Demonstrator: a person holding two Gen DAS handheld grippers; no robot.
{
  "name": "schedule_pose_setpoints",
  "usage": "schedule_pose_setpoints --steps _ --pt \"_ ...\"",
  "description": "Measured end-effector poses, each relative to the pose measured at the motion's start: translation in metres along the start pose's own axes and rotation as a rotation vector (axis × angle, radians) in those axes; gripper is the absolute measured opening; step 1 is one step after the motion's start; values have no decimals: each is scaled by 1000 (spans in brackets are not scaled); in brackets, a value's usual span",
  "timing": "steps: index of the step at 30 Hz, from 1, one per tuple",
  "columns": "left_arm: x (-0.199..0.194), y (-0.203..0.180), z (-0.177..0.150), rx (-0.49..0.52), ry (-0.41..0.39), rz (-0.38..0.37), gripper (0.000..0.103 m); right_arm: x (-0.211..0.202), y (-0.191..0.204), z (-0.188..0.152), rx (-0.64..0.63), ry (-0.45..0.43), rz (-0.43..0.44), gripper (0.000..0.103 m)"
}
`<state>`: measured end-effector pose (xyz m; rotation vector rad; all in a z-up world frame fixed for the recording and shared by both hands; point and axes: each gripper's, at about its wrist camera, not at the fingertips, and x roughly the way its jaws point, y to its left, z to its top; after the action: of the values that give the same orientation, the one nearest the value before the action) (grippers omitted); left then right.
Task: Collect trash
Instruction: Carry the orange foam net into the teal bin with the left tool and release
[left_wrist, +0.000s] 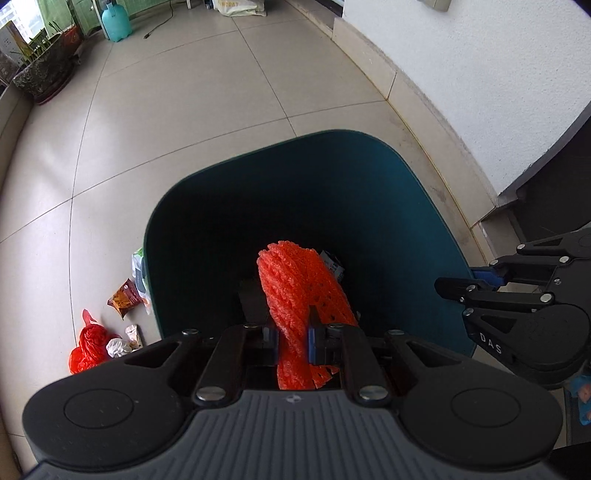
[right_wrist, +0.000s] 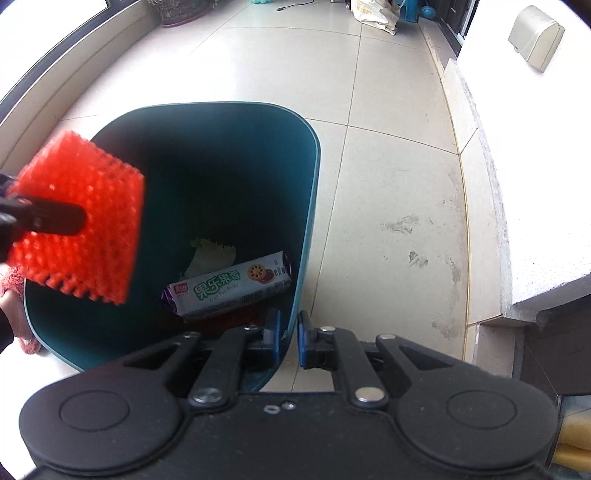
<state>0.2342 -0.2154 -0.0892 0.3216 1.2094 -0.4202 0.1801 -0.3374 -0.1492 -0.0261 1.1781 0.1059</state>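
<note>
Left gripper (left_wrist: 291, 341) fingers clamp red foam fruit net (left_wrist: 295, 295) over teal bin (left_wrist: 406, 192). Net light, soft, crushable: mid-body pinch suits. Right gripper (right_wrist: 287, 339) fingers closed on bin wall.

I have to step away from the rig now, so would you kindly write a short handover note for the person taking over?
Left gripper: shut on the orange foam net, held over the open teal bin.
Right gripper: jaws clamped on the bin's rim, one inside and one outside the wall.
In the bin already: a biscuit packet and a pale leafy scrap.
Still on the floor beside the bin: a red plastic bag, a crumpled white scrap, a brown snack wrapper and a green-and-white wrapper against the bin wall.
Next, probably: release the net into the bin, then collect the floor pieces.
</note>
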Motion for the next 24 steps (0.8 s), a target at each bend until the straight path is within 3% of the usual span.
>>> schedule_pose_setpoints --steps 10,14,16,17,18,24 --pt "54 -14 -4 -9 89 6 16 0 -2 0 7 -9 24 9" --pt "60 -8 -7 -35 95 -8 30 0 -4 -1 12 -10 29 9" --pt "59 1 -6 -56 94 -31 46 0 -4 -1 11 -10 29 9" --pt "58 3 -7 -68 84 -42 63 0 -4 -1 11 -10 29 9" --pt "55 6 -7 -77 65 -48 70 0 -4 -1 12 -10 29 9" --pt "34 19 -8 -113 14 -95 70 2 -3 -2 10 -9 26 9"
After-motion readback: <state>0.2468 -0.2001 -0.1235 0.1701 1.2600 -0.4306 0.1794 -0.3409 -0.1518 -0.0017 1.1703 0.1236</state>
